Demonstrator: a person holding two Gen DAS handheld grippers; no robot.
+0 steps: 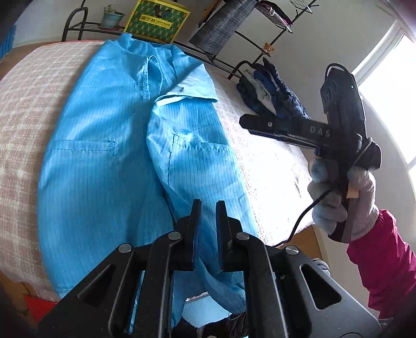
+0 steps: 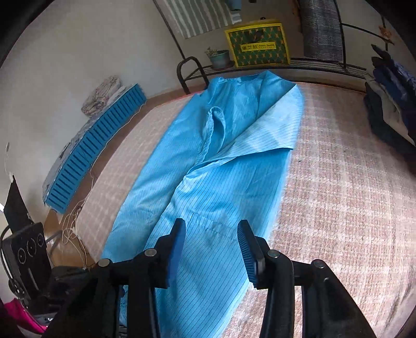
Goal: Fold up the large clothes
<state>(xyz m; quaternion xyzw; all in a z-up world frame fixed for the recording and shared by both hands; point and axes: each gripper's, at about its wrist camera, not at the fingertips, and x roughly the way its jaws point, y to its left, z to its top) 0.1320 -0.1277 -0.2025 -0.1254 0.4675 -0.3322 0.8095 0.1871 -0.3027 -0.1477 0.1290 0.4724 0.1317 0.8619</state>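
Observation:
A large light-blue pinstriped garment (image 1: 104, 161) lies lengthwise on the checked pink-and-white cover (image 1: 18, 124), its right side folded over toward the middle. My left gripper (image 1: 208, 223) sits low at the garment's near end, jaws nearly together, with the blue hem pinched between them and hanging below. My right gripper (image 1: 247, 123), held by a gloved hand with a pink sleeve, hovers off the garment's right side. In the right wrist view the right gripper (image 2: 212, 234) is open above the garment (image 2: 221, 182), with nothing between its blue pads (image 2: 179, 241).
A stack of folded dark clothes (image 1: 270, 93) sits at the far right of the surface. Behind it runs a black metal rack holding a yellow-green box (image 1: 156, 20) and a plant pot (image 1: 111, 18). A blue slatted crate (image 2: 96, 148) stands to the left.

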